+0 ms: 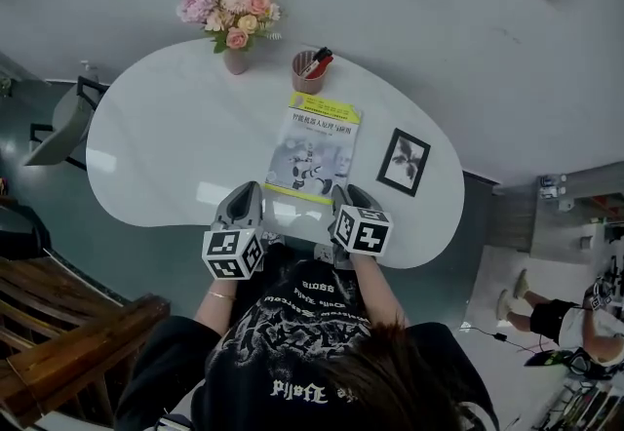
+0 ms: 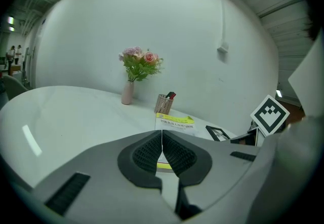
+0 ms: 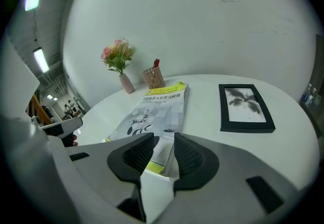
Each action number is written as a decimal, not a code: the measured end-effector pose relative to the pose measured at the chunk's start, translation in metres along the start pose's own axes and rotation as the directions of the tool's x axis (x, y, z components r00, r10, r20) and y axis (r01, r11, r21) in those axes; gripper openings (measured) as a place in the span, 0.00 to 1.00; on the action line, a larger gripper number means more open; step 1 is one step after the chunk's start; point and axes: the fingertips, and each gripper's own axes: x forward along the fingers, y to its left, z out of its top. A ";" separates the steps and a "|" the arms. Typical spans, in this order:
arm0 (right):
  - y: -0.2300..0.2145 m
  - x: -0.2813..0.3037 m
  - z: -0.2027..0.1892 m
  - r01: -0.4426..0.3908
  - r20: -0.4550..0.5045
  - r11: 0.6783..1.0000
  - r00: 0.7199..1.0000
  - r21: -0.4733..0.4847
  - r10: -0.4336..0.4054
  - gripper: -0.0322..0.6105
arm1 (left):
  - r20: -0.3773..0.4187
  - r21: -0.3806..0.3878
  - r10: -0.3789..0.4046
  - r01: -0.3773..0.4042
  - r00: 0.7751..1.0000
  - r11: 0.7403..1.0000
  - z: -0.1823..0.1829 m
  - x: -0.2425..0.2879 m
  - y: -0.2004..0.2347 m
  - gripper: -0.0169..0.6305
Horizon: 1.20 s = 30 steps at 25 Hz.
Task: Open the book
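A: Left hand-held gripper (image 2: 162,136), state?
B: Clenched. Pads meet at the tips, nothing between them. It sits low over the near edge of the white rounded surface (image 1: 156,146).
A: Right hand-held gripper (image 3: 163,141)?
B: Released, jaws apart. The near edge of the thin grey paperback book with yellow bands (image 3: 154,111) shows through the gap. The pads aren't pressing on it; can't tell whether anything touches the cover.
A: Book position?
B: Flat on the surface, closed, cover up, mid-surface in front of the person. Its near-right corner is right at the right hand-held gripper's tips, and the left hand-held gripper is just beside its near-left corner.
A: Around it?
B: Black rectangular picture frame (image 1: 404,162) lies flat to the book's right, apart from it. Brownish woven pen cup (image 1: 308,71) stands just past the book's far edge. Pink vase of pastel flowers (image 1: 234,19) stands at the far edge, left of the cup.
A: Hands?
B: Both hand-held grippers side by side, marker cubes towards the person.
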 end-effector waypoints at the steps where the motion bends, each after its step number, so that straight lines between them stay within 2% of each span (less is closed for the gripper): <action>1: 0.000 0.002 -0.001 0.010 -0.008 1.000 1.000 0.012 -0.010 0.28 | -0.002 0.000 0.000 0.000 1.000 1.000 0.001 0.000 0.003 0.06; 10: -0.002 0.012 -0.008 0.087 -0.048 0.994 0.995 0.065 -0.084 0.28 | -0.018 0.033 -0.033 0.033 0.999 0.999 0.005 0.005 0.015 0.06; 13: 0.000 0.014 -0.008 0.089 -0.052 0.993 0.995 0.077 -0.085 0.28 | -0.020 0.028 -0.033 0.033 0.999 0.999 0.006 0.005 0.020 0.06; 19: 0.002 0.013 -0.007 0.126 -0.053 0.991 0.991 0.034 -0.124 0.28 | -0.031 0.017 -0.034 0.034 0.999 0.999 0.003 0.007 0.024 0.06; 23: 0.004 0.008 0.000 0.149 -0.021 0.988 0.989 0.033 -0.148 0.22 | -0.033 0.007 -0.032 0.032 0.999 0.999 0.002 0.006 0.027 0.06; 25: 0.004 0.007 0.002 0.141 -0.010 0.985 0.990 0.100 -0.141 0.21 | -0.033 -0.001 -0.030 0.030 0.999 1.000 0.001 0.006 0.029 0.06; 27: 0.000 0.005 0.003 0.130 -0.008 0.968 0.991 0.213 -0.131 0.21 | -0.033 -0.008 -0.029 0.029 0.999 1.000 0.001 0.007 0.030 0.06; 30: -0.004 0.003 -0.001 0.110 -0.014 0.914 0.993 0.391 -0.114 0.19 | -0.032 -0.012 -0.033 0.032 0.999 0.999 0.001 0.008 0.030 0.06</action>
